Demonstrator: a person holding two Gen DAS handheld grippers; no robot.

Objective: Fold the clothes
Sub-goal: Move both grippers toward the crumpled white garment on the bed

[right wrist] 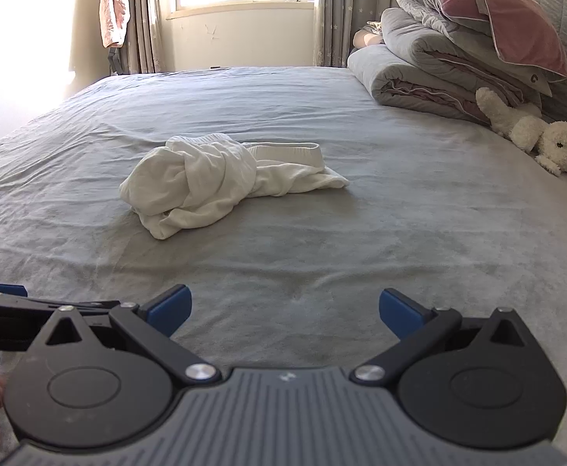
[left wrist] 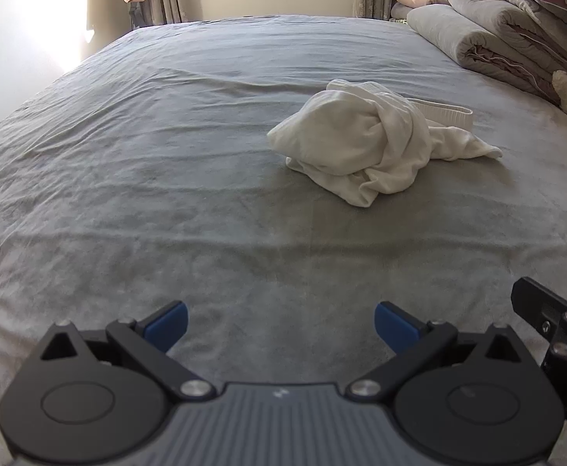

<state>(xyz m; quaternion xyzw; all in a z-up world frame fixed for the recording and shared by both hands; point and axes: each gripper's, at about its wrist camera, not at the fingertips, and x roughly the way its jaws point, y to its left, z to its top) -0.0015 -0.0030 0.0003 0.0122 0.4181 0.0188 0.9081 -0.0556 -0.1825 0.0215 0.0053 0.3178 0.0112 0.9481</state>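
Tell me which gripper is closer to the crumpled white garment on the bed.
Neither clearly. Left gripper has the white garment ahead and to its right; right gripper has it ahead and to its left. Both are open, well short of it.

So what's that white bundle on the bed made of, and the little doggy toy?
The white garment looks like soft cotton knit, matte: it crumples in loose folds and has a ribbed elastic band. The toy dog looks like curly plush, fuzzy all over. The bed sheet seems a brushed, velvety fabric, though that is harder to tell.
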